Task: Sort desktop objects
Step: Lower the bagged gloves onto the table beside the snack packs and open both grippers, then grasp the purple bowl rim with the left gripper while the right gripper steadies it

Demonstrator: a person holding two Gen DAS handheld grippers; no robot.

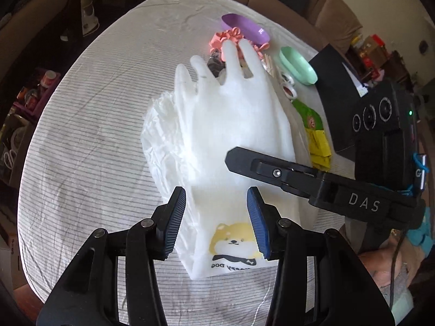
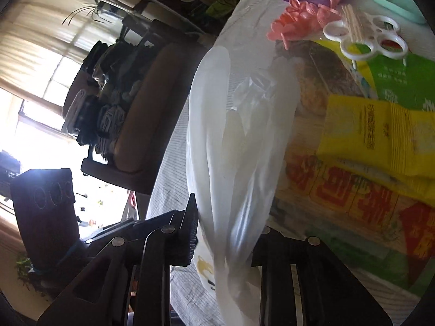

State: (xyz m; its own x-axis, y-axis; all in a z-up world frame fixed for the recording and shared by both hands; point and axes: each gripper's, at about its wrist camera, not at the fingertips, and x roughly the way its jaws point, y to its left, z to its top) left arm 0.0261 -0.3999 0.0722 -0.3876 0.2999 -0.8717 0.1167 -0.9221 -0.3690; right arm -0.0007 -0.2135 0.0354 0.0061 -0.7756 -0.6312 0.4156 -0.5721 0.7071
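White and thin, the glove [image 1: 231, 114] lies flat on the striped cloth [image 1: 89, 135] near the table's middle, its fingers spread toward the far clutter and its cuff toward us. We see its lower part resting on a white plastic bag [image 1: 217, 247] printed with a cartoon dog. Our right gripper [image 2: 223, 247] has that glove between its jaws: in the right wrist view the white material runs straight down between the two black fingers [image 2: 190, 233], bunched and pinched there, so we read it as a narrow clasp on the glove. In the left wrist view the same gripper reaches in from the right, its tip lying over the glove's edge. Our left gripper [image 1: 216, 220] hovers just above the bag and the glove's cuff, blue pads [image 1: 257, 225] parted, nothing between them.

Beyond the glove's fingertips sit pink bows [image 1: 231, 35], a purple scoop [image 1: 244, 27] and a green scoop [image 1: 299, 66], close together. Along the glove's right side run a white ring holder [image 2: 364, 38], wooden sticks [image 2: 353, 24], a green packet [image 1: 308, 114] and a yellow packet [image 1: 320, 146], crowded against it. To the left the cloth is bare right out to the table's rounded edge. A brown sofa [image 1: 312, 2] stands behind the far edge.
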